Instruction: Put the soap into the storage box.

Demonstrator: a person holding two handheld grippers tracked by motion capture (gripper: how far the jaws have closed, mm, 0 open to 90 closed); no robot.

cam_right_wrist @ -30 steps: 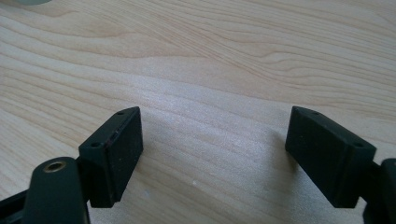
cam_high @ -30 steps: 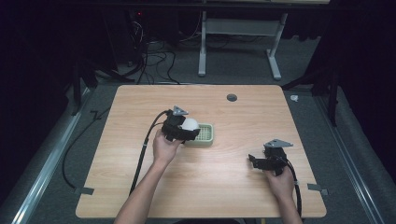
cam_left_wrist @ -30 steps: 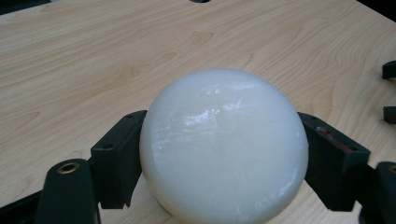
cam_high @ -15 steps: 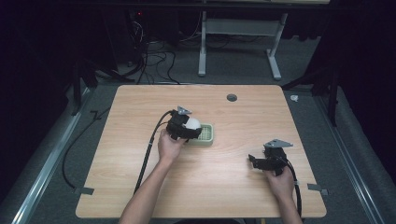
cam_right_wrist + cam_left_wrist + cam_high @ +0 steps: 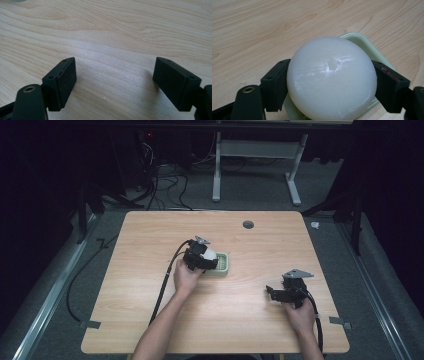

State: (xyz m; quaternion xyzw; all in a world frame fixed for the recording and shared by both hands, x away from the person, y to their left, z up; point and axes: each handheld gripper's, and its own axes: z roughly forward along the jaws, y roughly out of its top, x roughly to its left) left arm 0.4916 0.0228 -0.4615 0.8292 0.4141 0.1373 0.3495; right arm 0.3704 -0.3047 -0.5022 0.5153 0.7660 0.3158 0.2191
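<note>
In the left gripper view, a smooth white round object, domed like a bar of soap [image 5: 331,77], sits squarely between the two black jaws of the left gripper [image 5: 329,86], and each jaw presses against one of its sides, so the jaws are clamped on it. Directly beneath and behind it lies a pale green tray [image 5: 362,43], its far rim showing past the white dome; whether the object touches the tray cannot be told.

In the high view, the left gripper [image 5: 206,258] is at the left end of the green tray [image 5: 223,268], near the middle of the wooden table [image 5: 150,240].

The right gripper [image 5: 276,293] rests toward the near right of the table, well apart from the tray. In the right gripper view its jaws stand wide apart over bare wood [image 5: 115,37], holding nothing.
</note>
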